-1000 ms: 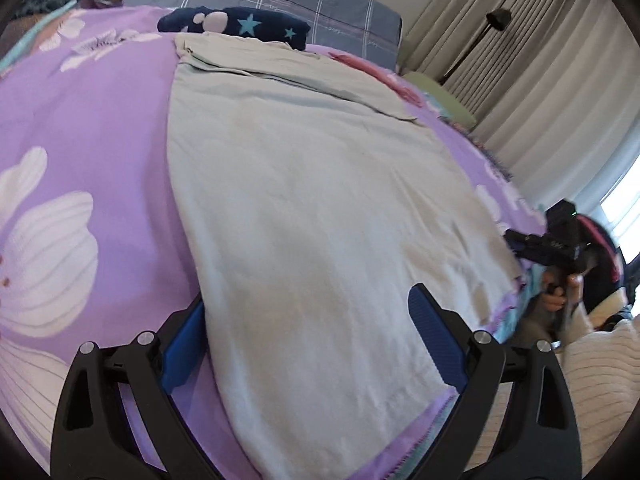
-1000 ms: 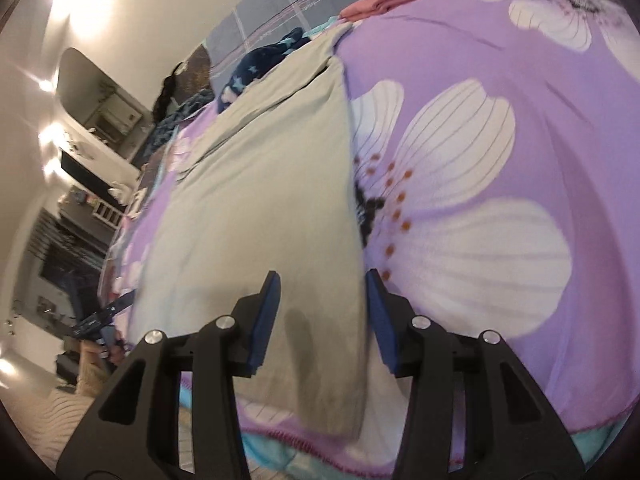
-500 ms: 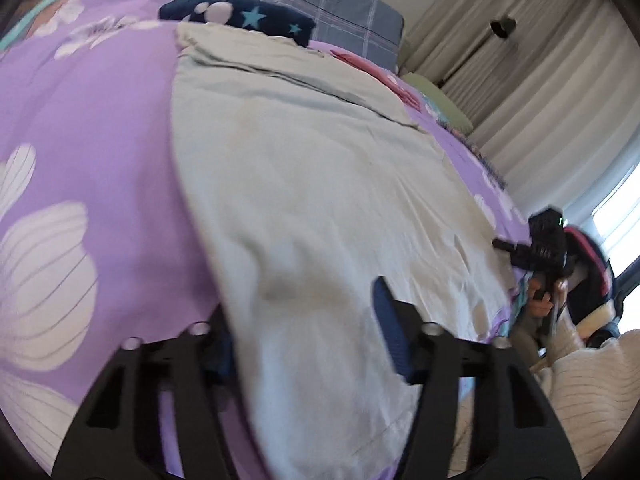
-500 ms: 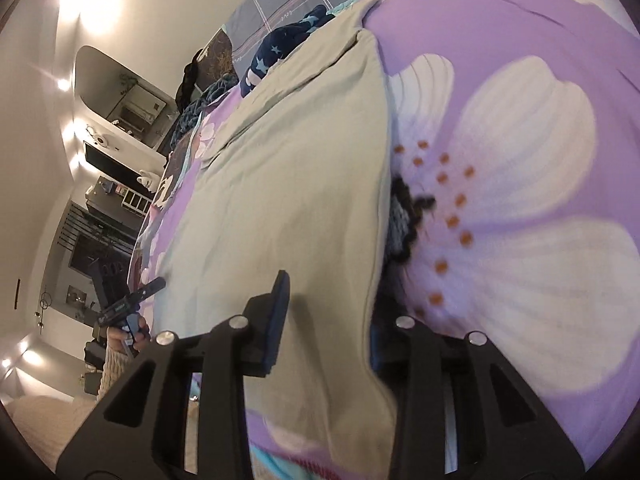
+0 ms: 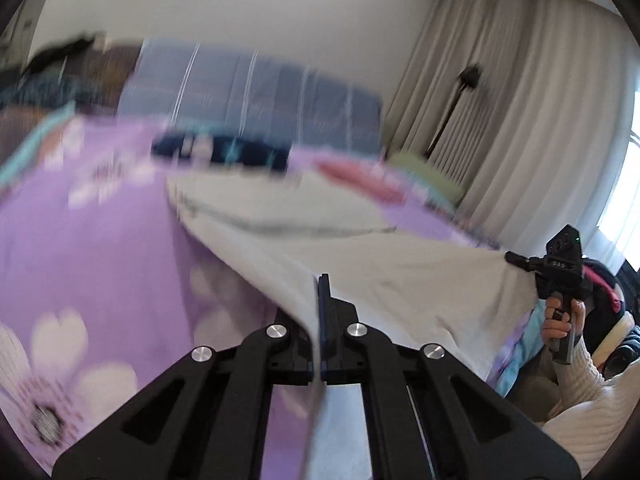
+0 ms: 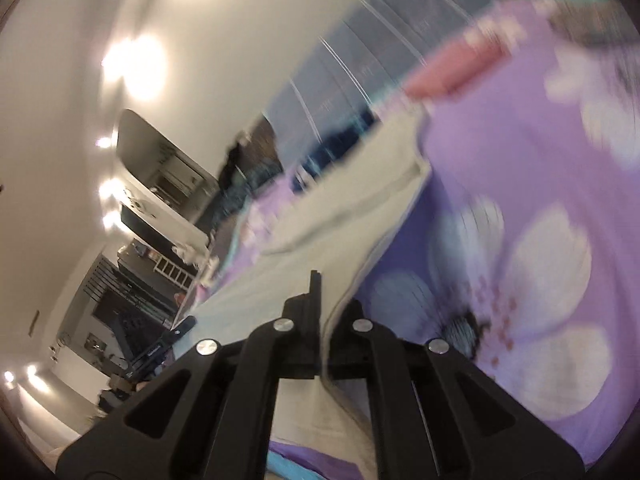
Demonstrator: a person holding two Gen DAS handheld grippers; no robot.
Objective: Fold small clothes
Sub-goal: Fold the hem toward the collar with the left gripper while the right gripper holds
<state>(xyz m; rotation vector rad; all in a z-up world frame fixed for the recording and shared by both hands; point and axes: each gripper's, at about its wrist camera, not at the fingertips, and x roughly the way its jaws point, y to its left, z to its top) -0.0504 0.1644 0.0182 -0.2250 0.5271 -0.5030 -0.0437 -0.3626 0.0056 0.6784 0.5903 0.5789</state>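
Bedspread (image 5: 100,248) blurred; both grippers' (image 5: 319,292) pads buried in garment (image 5: 400,264)

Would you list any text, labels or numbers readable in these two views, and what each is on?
None can be read for certain.
Right gripper, left wrist view: faint raised markings on its black body, too small to read.
Left gripper, right wrist view: pale marking on its side, blurred.

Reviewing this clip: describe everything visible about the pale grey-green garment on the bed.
The pale grey-green garment looks like soft, thin woven or knit cloth, plain and unprinted, with a seamed fold near its far end. It lies lengthwise on the purple floral bedspread, far end still resting flat. Its near edge is raised off the bed, pinched between the shut left gripper and the shut right gripper, one at each near corner. Motion blur hides finer detail.
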